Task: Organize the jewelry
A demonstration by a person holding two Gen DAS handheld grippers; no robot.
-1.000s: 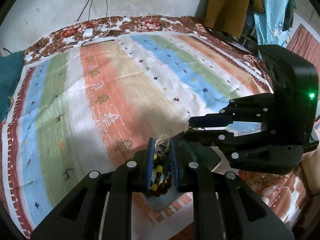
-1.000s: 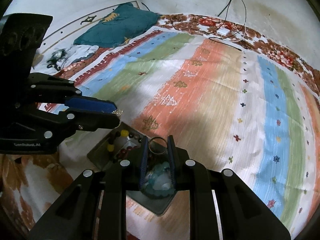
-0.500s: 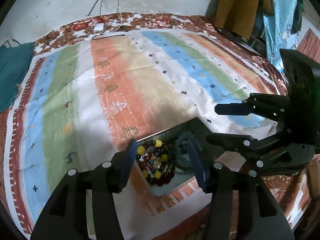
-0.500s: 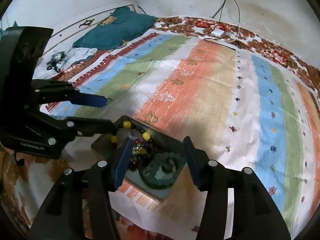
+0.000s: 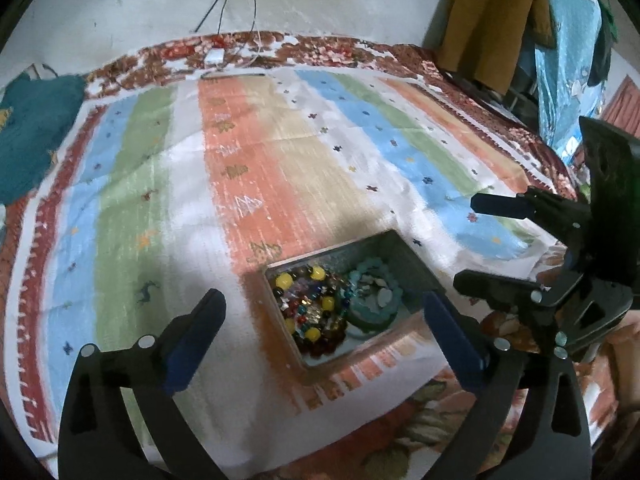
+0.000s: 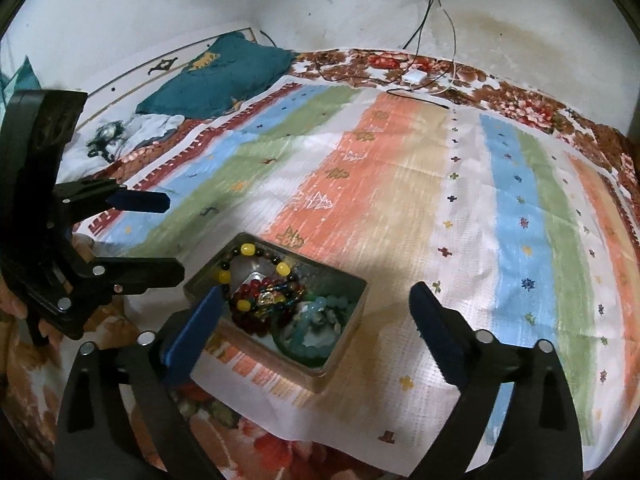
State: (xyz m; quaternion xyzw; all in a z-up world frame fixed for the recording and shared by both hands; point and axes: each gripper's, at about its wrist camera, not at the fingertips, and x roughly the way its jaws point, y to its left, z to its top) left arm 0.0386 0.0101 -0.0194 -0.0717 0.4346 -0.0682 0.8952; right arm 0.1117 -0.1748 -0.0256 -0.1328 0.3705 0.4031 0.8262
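The left gripper (image 5: 324,320) hangs above the bed with its two blue-padded fingers spread wide and nothing between them; the jewelry tin (image 5: 384,246) sits below the gap. In the right wrist view the same left gripper (image 6: 172,236) reaches in from the left edge, fingers stacked one above the other and parted, the lower one just beside the near corner of the tin (image 6: 352,312).

The right gripper (image 6: 316,312) is posed much the same way: fingers wide apart, empty, straddling the tin from above. Seen from the left wrist, the right gripper (image 5: 468,244) comes in from the right edge, its fingers separated, near the tin's right wall.

The tin rests on the striped cloth (image 5: 280,184) near its front edge. Inside lie a beaded bracelet (image 5: 316,312) with yellow, red and dark beads and a pale green bracelet (image 5: 374,302) beside it, touching. The small pieces inside the green ring are too blurred to name.

The hands holding the grippers are out of frame. A teal pillow (image 6: 224,76) lies at the far corner, and cables (image 6: 424,32) run down the wall to a white adapter (image 6: 416,77) on the floral bedsheet (image 6: 520,108).
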